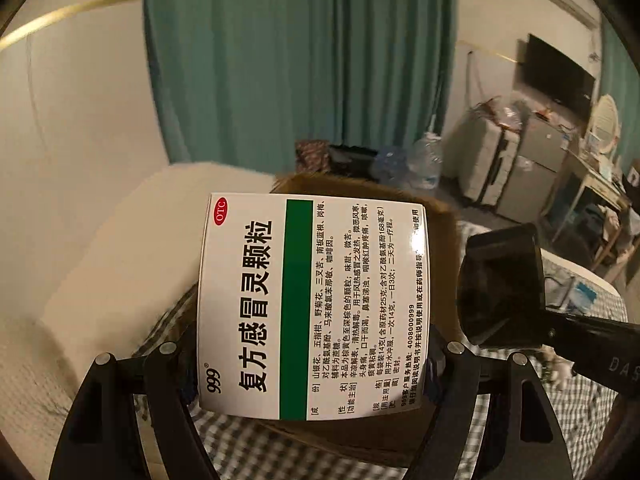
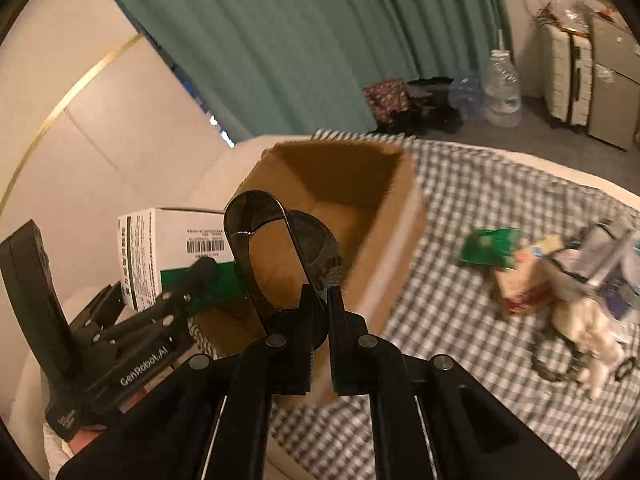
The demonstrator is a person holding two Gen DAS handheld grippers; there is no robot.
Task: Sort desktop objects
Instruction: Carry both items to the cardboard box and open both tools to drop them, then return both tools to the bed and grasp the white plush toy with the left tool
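My left gripper [image 1: 312, 380] is shut on a white medicine box [image 1: 312, 304] with a green stripe, held up close to the camera. The right wrist view shows the same box [image 2: 176, 236] at the left, one left finger [image 2: 200, 270] lying across its green band. My right gripper [image 2: 320, 294] is shut on the edge of a dark translucent plastic container [image 2: 256, 248], which also appears at the right of the left wrist view [image 1: 500, 284]. An open brown cardboard box [image 2: 360, 200] stands on the checked cloth [image 2: 460, 320] just behind both held things, and the medicine box hides most of the cardboard box [image 1: 440, 220].
At the right of the cloth lies a loose pile: a green packet [image 2: 490, 246], a small carton [image 2: 520, 284], a white furry thing [image 2: 588, 328]. Water bottles [image 2: 500, 92] and a suitcase [image 2: 568, 72] stand on the floor by the green curtain [image 2: 320, 40]. A pale cushioned wall runs along the left.
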